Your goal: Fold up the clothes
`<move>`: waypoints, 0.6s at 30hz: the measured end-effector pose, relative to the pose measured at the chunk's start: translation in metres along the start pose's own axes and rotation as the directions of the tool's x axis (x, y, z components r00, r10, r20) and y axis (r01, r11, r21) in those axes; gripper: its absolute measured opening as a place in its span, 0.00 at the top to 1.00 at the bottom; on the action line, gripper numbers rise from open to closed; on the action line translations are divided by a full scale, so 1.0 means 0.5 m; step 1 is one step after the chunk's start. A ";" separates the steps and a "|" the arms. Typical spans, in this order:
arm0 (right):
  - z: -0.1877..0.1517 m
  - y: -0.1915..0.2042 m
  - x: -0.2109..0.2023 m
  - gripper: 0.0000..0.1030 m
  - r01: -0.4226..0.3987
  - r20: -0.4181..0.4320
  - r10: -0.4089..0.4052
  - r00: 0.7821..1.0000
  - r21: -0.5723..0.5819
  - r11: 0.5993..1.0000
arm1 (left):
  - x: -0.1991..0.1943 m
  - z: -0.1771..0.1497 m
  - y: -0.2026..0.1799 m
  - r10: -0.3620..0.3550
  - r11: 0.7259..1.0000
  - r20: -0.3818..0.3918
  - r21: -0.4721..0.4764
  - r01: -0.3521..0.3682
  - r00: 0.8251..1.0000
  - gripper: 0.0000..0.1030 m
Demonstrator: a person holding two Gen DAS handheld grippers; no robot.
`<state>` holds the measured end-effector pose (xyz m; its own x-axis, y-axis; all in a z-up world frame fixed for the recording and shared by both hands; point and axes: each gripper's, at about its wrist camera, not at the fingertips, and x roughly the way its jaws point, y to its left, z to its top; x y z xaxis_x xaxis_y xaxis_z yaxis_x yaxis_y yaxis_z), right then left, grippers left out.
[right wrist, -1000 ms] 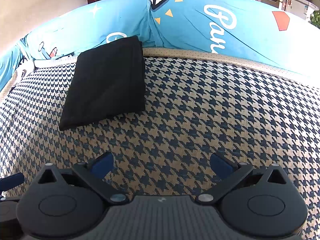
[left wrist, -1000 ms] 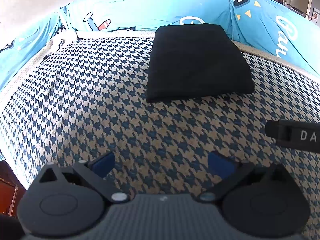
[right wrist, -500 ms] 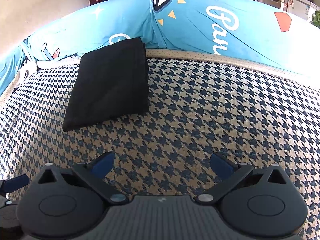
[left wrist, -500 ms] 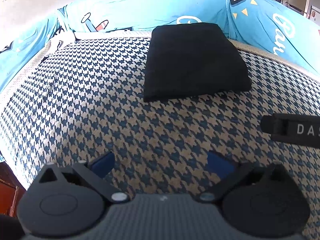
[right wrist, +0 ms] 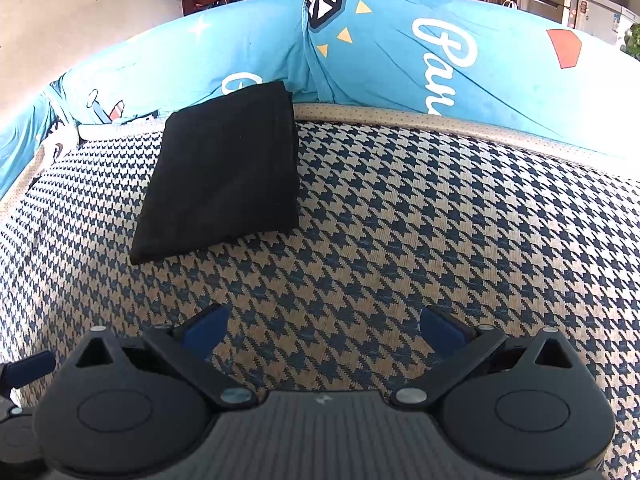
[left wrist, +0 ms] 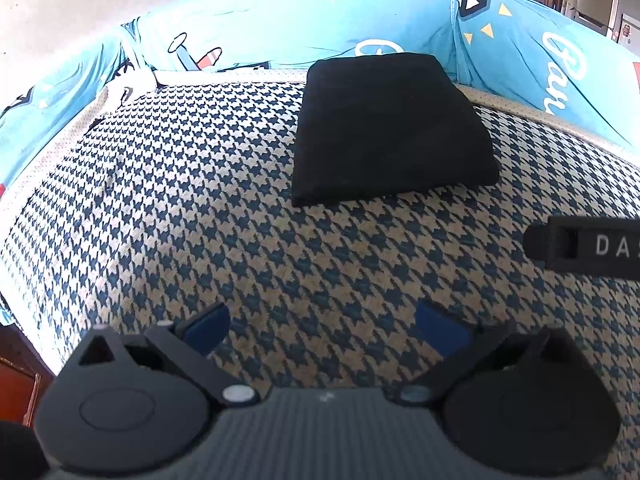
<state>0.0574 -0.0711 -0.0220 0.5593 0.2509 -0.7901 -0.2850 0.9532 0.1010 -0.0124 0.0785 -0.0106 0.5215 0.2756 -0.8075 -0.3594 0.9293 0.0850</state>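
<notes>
The left gripper (left wrist: 322, 326) hovered low over the houndstooth cover (left wrist: 180, 208) of a sofa seat, its blue-padded fingers (left wrist: 206, 326) spread wide and holding nothing. Beside it the right gripper (right wrist: 322, 328) hung at much the same height, likewise wide apart and empty; part of its black body showed at 3 o'clock in the left wrist view. Both tools pointed forward across bare seat, well apart from the cloth, a stance that fitted hands drawn back to the near edge rather than hands at work on the fabric.

Farther on, at about 1 o'clock from the left gripper and 11 o'clock from the right, the black garment (left wrist: 390, 128) lay as a compact, squared rectangle, its edges even and its layers stacked flat. Its far end touched the blue printed backrest (left wrist: 280, 24), probably so that the open seat in front stayed free.

Judged against the task, the garment already lay folded as wanted; whether this session folded it could not be told. No other clothing showed in either view, so nothing here settled whether more folding remained.
</notes>
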 end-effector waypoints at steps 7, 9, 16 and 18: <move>-0.004 -0.004 -0.023 0.00 -0.015 0.019 0.015 1.000 0.009 1.000 | -0.026 -0.014 0.006 -0.013 1.000 0.003 -0.002 0.013 1.000 0.00; -0.008 -0.003 -0.028 0.00 -0.017 0.022 0.016 1.000 0.010 1.000 | -0.035 -0.019 0.006 -0.015 1.000 0.007 -0.001 0.015 1.000 0.00; -0.027 -0.003 -0.048 0.00 -0.019 0.027 0.019 0.999 0.016 1.000 | -0.066 -0.035 0.012 -0.018 1.000 0.009 -0.005 0.018 1.000 0.00; -0.032 -0.002 -0.053 0.00 -0.020 0.028 0.020 0.999 0.017 1.000 | -0.075 -0.036 0.014 -0.016 1.000 0.011 -0.009 0.017 1.000 0.00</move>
<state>0.0305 -0.0816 -0.0108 0.5750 0.2742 -0.7709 -0.2826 0.9507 0.1274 -0.0485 0.0702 0.0096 0.5356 0.2629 -0.8025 -0.3579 0.9314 0.0662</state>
